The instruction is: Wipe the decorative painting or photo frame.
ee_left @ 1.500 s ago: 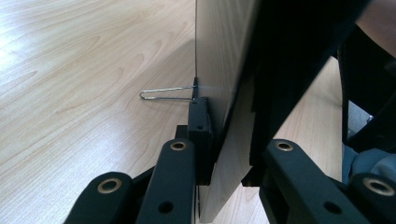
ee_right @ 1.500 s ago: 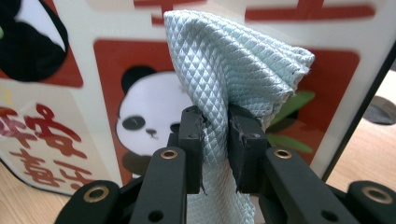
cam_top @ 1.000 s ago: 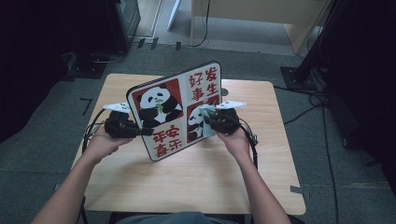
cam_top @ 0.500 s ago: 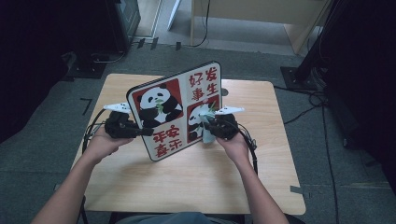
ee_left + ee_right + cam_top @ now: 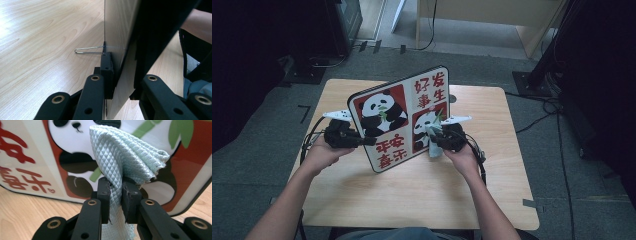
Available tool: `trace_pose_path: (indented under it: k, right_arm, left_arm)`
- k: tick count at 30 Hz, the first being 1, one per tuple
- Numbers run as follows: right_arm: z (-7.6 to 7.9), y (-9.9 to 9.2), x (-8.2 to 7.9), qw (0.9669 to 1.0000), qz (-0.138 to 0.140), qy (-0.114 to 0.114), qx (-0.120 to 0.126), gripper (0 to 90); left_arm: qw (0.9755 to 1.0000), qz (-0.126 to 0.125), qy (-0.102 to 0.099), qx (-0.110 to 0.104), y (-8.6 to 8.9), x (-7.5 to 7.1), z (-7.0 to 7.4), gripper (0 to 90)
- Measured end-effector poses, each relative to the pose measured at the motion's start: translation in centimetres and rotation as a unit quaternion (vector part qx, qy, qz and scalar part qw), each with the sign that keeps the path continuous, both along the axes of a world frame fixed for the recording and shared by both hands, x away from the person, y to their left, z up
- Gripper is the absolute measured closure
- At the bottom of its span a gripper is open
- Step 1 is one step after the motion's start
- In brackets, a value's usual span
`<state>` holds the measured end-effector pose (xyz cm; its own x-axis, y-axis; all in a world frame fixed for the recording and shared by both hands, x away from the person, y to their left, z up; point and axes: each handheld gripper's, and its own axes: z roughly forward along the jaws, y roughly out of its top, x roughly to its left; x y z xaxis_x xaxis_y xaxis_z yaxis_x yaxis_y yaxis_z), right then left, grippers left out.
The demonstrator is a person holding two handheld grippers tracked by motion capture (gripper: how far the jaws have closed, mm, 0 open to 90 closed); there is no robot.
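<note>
- High view: a person at a wooden tabletop (image 5: 412,195) holds one hand-held gripper in each hand, with a panda picture board (image 5: 404,117) standing tilted on its lower edge between them.
- The left hand-held gripper (image 5: 362,141) is clamped on the board's left edge; in the left gripper view its jaws pinch the thin board (image 5: 120,50) from both faces.
- The right hand-held gripper (image 5: 435,141) is closed tightly on a pale blue-green cloth (image 5: 433,142); in the right gripper view the quilted cloth (image 5: 125,160) bunches up above the jaws, just in front of the printed face, at the lower panda panel.
- The step in hand looks like wiping the board's front while the other hand-held gripper steadies it.
- The next move likely calls for pressing the cloth flat against the face and sweeping across, while the left grip holds firm so the board does not tip or slide.
- A thin wire stand (image 5: 87,49) projects from the board's back, just beyond the left jaws, resting near the tabletop.
- The left hand-held gripper itself covers part of the board's edge, so that strip cannot be wiped without re-gripping.
- Cables trail from both hand-held grippers toward the person.
</note>
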<state>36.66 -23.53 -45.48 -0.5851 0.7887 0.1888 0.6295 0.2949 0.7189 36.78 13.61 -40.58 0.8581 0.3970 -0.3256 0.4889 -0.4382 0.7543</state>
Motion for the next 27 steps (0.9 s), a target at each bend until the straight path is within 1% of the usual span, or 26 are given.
trace_pose_path:
  k: [3,7,12,17,19,21,23,27]
  right_arm:
    - [0.9,0.0,-0.1,0.9999,0.001,-0.010,0.007,78.9]
    - [2.7,0.3,0.0,0.9996,0.004,-0.028,0.009,79.0]
    - [5.5,0.6,0.4,0.9985,0.013,-0.052,0.014,79.0]
    - [8.4,1.0,0.8,0.9975,0.018,-0.067,0.015,79.0]
    - [9.6,1.2,1.0,0.9966,0.022,-0.079,0.015,79.0]
    - [10.6,1.3,1.1,0.9955,0.024,-0.089,0.020,79.0]
    - [11.7,1.5,1.3,0.9950,0.023,-0.094,0.024,78.9]
    - [13.6,2.0,1.7,0.9934,0.029,-0.109,0.022,78.9]
  left_arm:
    - [1.0000,0.000,0.000,-0.002,0.0,0.0,-0.1,79.7]
    - [1.0000,0.000,0.000,-0.002,0.0,0.0,-0.1,79.7]
    - [1.0000,0.000,0.000,-0.001,0.0,0.0,0.0,79.7]
    - [1.0000,0.000,0.000,-0.001,0.0,0.0,0.0,79.7]
    - [1.0000,0.000,0.000,-0.001,0.0,0.0,-0.1,79.7]
    - [1.0000,0.001,0.000,-0.002,0.0,0.0,-0.1,79.6]
    - [1.0000,0.002,0.001,-0.003,0.0,0.0,-0.1,79.6]
    - [1.0000,0.001,0.000,-0.001,0.0,0.0,0.0,79.7]
